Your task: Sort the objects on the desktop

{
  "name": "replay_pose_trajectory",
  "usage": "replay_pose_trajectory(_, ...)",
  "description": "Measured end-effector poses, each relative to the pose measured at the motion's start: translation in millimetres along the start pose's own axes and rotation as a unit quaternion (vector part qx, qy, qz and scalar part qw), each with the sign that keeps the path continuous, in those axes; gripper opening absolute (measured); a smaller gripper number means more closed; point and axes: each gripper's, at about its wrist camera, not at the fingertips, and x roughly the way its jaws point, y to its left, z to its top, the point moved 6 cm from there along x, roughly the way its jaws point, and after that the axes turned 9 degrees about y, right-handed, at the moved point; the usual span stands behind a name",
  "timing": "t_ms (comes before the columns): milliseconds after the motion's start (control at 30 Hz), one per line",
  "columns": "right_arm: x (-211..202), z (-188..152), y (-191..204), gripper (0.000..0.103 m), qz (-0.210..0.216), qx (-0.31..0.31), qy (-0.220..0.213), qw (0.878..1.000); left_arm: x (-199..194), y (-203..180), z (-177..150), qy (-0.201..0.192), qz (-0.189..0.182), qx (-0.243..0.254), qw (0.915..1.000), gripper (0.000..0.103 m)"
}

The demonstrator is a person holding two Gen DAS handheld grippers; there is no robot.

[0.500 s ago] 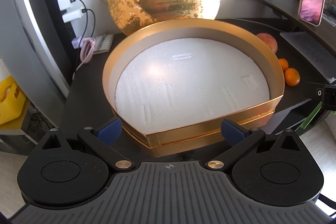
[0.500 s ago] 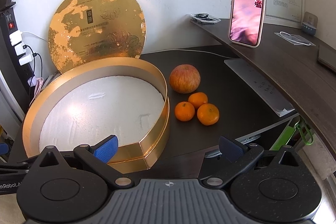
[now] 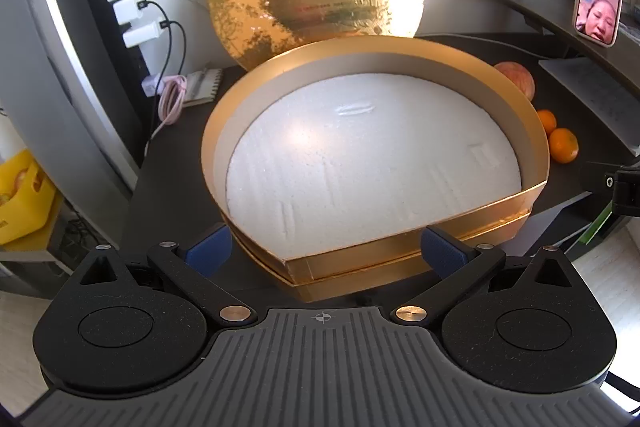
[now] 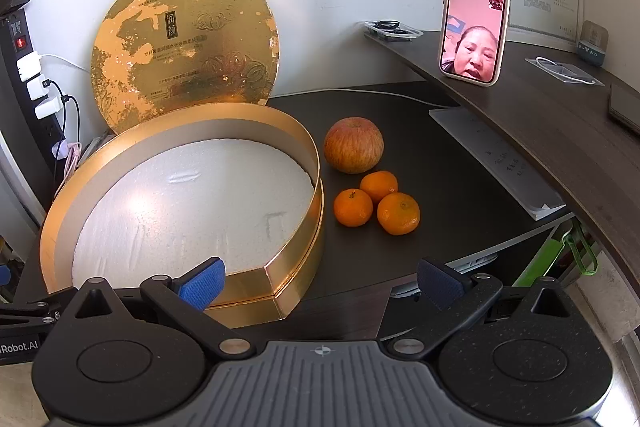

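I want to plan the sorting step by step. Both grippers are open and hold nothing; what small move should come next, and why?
Probably move the right gripper forward toward the nearest orange. The fruit lies loose on the desk beside the empty gold box, and the right gripper is nearer to it than the left gripper.

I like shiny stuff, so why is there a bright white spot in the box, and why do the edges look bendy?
Left wrist view: light glares off the white foam in the gold box, and the fisheye lens bends the shelf. Right wrist view: the same glare sits on the foam, the lid gleams, and the oranges look sharp.
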Motion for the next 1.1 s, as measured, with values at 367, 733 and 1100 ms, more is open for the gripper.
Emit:
replay_pose_trajectory(367,-1.0,1.0,1.1,0.103,-0.002,-0.001,0.001,1.0,0.4,-1.0,0.5,0.0,0.0,0.001,1.0,0.103)
replay_pose_trajectory(733,-1.6,0.6,1.8,0.103,-0.003,-0.002,0.0,1.0,-0.2,-0.8,-0.9,-0.003,-0.001,0.001,1.0,0.103)
replay_pose_trajectory(1100,-0.2,0.6,-1.4,0.103,-0.004,0.001,0.001,1.0,0.6,-3.8,0.0,-0.003,-0.001,0.006,1.0,0.103)
